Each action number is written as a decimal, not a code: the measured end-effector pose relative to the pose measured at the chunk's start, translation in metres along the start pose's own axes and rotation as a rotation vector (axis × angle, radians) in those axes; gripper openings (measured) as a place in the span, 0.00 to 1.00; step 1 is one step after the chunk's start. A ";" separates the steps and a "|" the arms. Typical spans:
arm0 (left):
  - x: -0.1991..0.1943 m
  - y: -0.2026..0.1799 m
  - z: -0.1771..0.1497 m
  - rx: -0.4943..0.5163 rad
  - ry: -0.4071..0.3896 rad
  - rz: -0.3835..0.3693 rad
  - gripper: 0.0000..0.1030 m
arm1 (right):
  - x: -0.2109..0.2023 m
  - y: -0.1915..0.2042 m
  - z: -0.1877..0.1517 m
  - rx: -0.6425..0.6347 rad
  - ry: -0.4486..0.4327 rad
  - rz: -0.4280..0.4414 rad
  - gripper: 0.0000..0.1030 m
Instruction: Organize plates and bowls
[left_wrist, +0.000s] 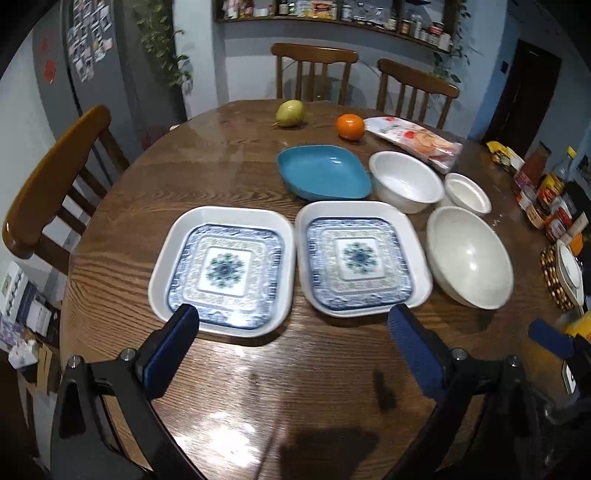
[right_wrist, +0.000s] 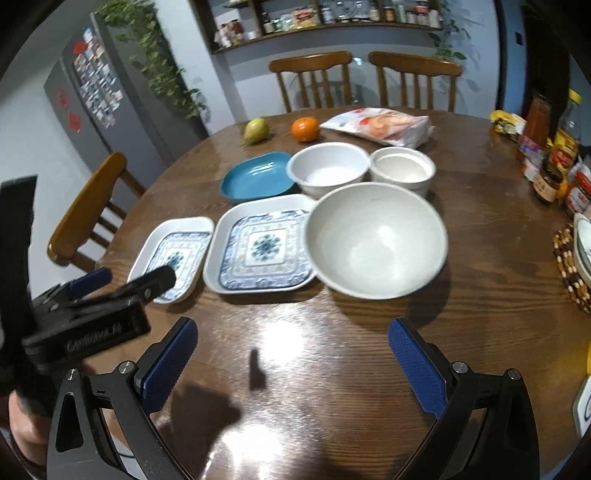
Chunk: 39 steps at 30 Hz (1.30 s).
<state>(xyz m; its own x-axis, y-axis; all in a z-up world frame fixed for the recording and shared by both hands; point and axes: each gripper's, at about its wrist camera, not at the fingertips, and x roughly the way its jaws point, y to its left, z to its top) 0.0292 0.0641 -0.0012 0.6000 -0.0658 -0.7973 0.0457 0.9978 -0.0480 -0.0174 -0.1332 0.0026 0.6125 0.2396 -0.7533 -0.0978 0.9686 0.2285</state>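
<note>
Left gripper (left_wrist: 291, 332) and right gripper (right_wrist: 291, 343): jaws wide, empty. Patterned square plates (left_wrist: 221, 273) (left_wrist: 360, 258), white bowls (right_wrist: 376, 240) on counter (left_wrist: 295, 387): glazed, stiff, slippery, breakable. Judgement: pinch raised rims.

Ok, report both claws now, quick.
Left claw: open, holding nothing.
Right claw: open, holding nothing.
</note>
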 end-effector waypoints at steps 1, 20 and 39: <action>0.002 0.006 0.000 -0.010 0.003 0.009 0.99 | 0.003 0.004 0.000 -0.013 0.016 0.001 1.00; 0.065 0.120 0.011 -0.110 0.118 0.073 0.73 | 0.103 0.087 0.016 -0.045 0.237 0.236 0.75; 0.097 0.133 0.021 -0.070 0.175 -0.017 0.24 | 0.177 0.106 0.029 0.007 0.322 0.197 0.16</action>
<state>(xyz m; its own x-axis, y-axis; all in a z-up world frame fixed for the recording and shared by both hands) 0.1097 0.1899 -0.0722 0.4517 -0.0866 -0.8880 -0.0044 0.9950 -0.0993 0.1033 0.0102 -0.0884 0.3047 0.4312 -0.8492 -0.1830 0.9015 0.3921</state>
